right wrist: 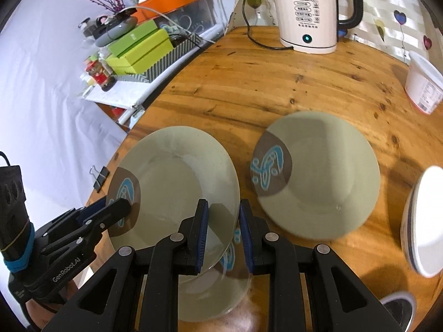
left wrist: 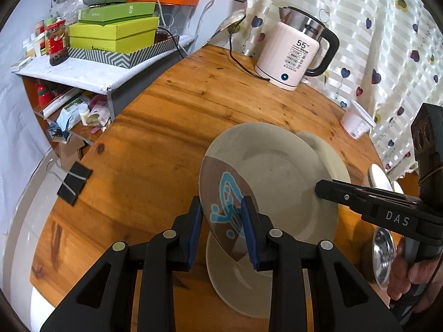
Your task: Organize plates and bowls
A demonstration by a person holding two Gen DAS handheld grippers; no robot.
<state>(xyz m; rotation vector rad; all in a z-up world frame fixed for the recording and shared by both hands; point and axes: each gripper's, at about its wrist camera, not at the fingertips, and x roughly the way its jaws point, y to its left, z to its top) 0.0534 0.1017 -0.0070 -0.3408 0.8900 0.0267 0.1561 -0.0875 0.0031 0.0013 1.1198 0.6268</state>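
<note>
A green-grey plate (left wrist: 277, 177) with a brown patch and blue motif is held tilted above the wooden table (left wrist: 171, 127). My left gripper (left wrist: 221, 221) straddles its near rim at the motif, jaws partly apart. My right gripper (right wrist: 221, 221) straddles its opposite rim (right wrist: 177, 177); it appears from the right in the left wrist view (left wrist: 321, 188). A second matching plate (right wrist: 216, 287) lies under it on the table. A third matching plate (right wrist: 321, 177) lies to the right.
A white electric kettle (right wrist: 304, 13) with its cord stands at the table's back. A white tub (right wrist: 423, 83) and a white bowl (right wrist: 426, 221) are at the right edge. A metal bowl (left wrist: 383, 257) sits near the right hand. A cluttered shelf (left wrist: 83, 69) stands left.
</note>
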